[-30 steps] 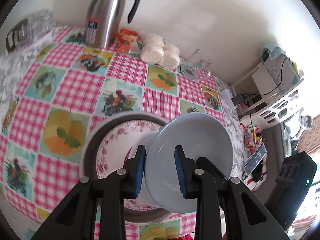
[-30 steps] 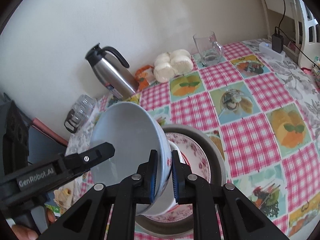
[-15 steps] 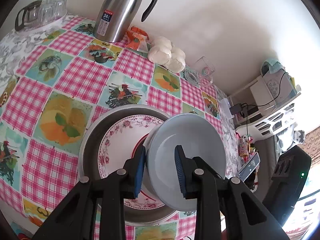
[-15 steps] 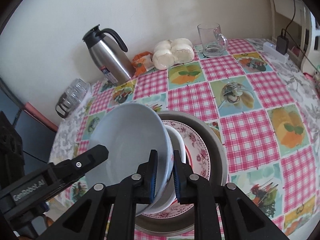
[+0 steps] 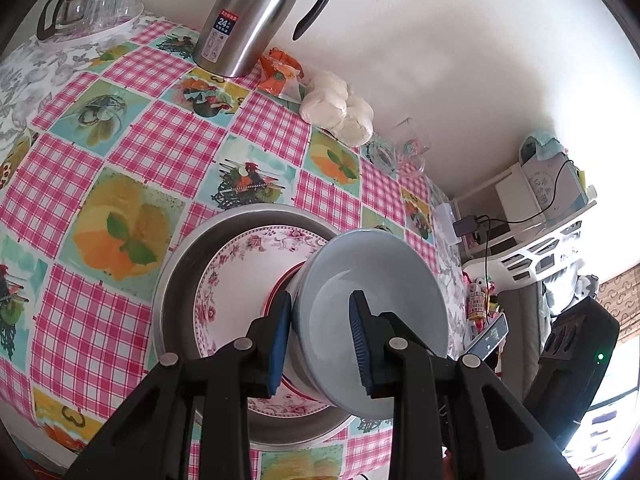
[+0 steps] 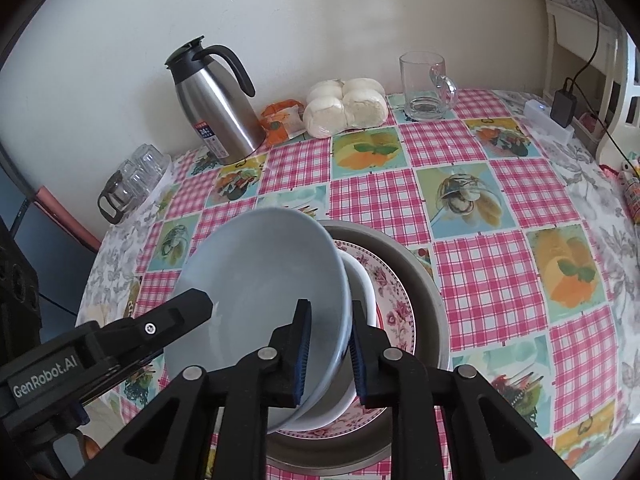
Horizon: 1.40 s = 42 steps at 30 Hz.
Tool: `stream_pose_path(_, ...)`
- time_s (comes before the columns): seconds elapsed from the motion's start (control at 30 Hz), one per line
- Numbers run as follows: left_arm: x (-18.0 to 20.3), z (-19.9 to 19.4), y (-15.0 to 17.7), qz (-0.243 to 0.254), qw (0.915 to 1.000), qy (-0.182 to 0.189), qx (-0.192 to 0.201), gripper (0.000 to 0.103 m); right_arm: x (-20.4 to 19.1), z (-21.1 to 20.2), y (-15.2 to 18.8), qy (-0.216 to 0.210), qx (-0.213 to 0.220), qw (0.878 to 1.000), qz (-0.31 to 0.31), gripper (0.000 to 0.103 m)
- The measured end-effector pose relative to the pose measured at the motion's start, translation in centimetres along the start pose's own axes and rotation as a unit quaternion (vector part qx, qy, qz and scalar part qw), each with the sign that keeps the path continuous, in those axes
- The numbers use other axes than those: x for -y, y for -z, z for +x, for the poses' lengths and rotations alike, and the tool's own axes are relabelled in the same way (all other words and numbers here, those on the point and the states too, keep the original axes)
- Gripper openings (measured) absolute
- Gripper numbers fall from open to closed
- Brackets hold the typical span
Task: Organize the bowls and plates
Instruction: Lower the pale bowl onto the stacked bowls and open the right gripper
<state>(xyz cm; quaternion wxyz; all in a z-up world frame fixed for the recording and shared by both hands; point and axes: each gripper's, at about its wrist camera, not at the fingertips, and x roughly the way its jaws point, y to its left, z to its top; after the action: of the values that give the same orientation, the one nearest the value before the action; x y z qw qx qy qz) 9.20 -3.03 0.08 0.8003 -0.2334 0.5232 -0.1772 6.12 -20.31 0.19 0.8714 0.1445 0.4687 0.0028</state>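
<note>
Right now I have the grey bowl point(image 6: 256, 300) tilted above the stack, its rim pinched on one side by my right claw point(image 6: 328, 350), whose pads sit close together on either face of the wall, and straddled on the opposite side by my left claw point(image 5: 319, 344), whose jaws stand wider, one pad outside the wall and one inside; I cannot tell whether that left grip is actually tight. Beneath it sits a white bowl point(image 6: 362, 292) on the floral plate point(image 5: 240, 268), which lies inside the metal basin point(image 5: 176, 276) on the checked surface point(image 5: 132, 148). I judge the step to be nesting the grey bowl into the white one. To do that well I would level the bowl first, since it leans steeply toward my left side, then centre it over the white bowl and lower both claws together so neither rim edge catches. I would release only once the base is seated, opening the claws slowly so that a dragging pad cannot tip the stack. The thermos point(image 6: 216, 108), the buns point(image 6: 346, 108) and the glass mug point(image 6: 426, 86) stand well apart near the wall, so they should not interfere.
</note>
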Motion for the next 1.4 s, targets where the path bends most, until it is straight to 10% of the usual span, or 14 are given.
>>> stream_pose_path(1.1, -0.9, -0.5, -0.3, -0.024, 0.9996, 0.01, 0.014, 0.029, 0.8, -2.4, -0.7, 0.015, 0.056, 0.998, 0.011, 0.054)
stream_pose_path(1.4, -0.7, -0.7, -0.2, -0.015, 0.9997, -0.002, 0.02, 0.029, 1.9, -1.4, -0.5, 0.014, 0.043, 0.999, 0.021, 0.015)
